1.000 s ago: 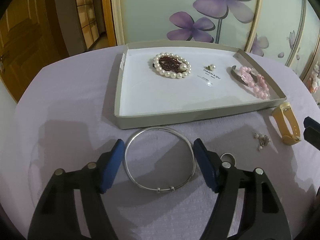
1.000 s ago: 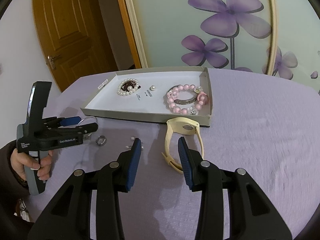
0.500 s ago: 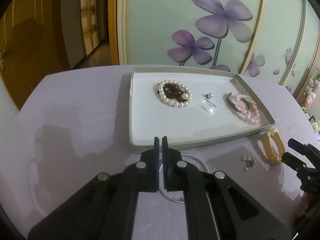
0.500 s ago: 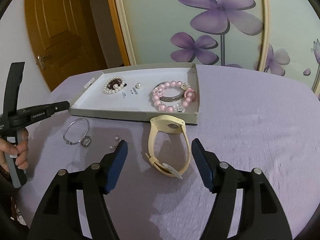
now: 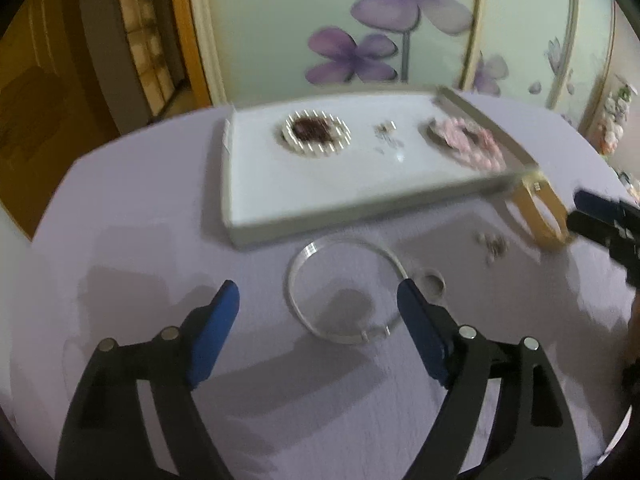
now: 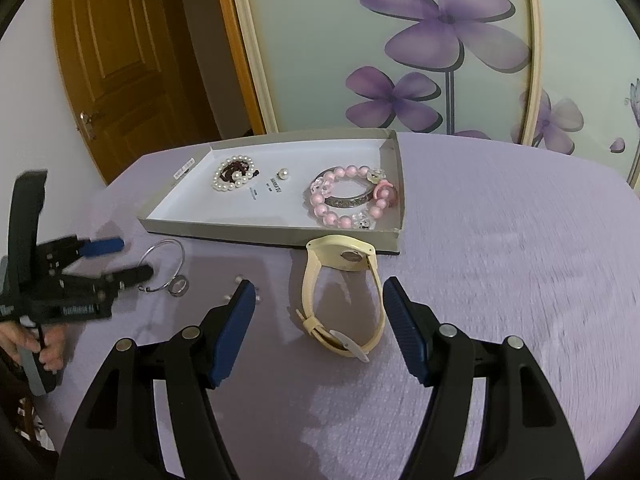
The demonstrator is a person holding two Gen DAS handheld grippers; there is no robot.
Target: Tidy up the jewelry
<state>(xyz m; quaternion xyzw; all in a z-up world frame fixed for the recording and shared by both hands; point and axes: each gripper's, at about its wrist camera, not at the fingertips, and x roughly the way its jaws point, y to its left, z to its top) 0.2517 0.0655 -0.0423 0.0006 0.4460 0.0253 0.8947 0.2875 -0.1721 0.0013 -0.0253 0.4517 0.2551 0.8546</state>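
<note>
My left gripper is spreading its fingers right now, and nothing is pinched between them. The silver bangle is lying flat on the lilac tabletop just ahead of them, partly in the gap, with my pads clear of it. Taking the grey tray as my landmark: the bangle is sitting just off its near wall, toward the left corner, and a small silver ring is resting beside the bangle, on the side away from the tray. A few tiny loose beads are scattered a little further out from that wall.

My right gripper is holding its fingers wide apart, gripping nothing. The cream watch is standing on its strap between and just beyond them, its face close up against the tray's near wall by the right corner.

Inside the tray, a pearl bracelet is lying toward the left end, a pink bead bracelet is at the right end, and a single pearl is between them.
</note>
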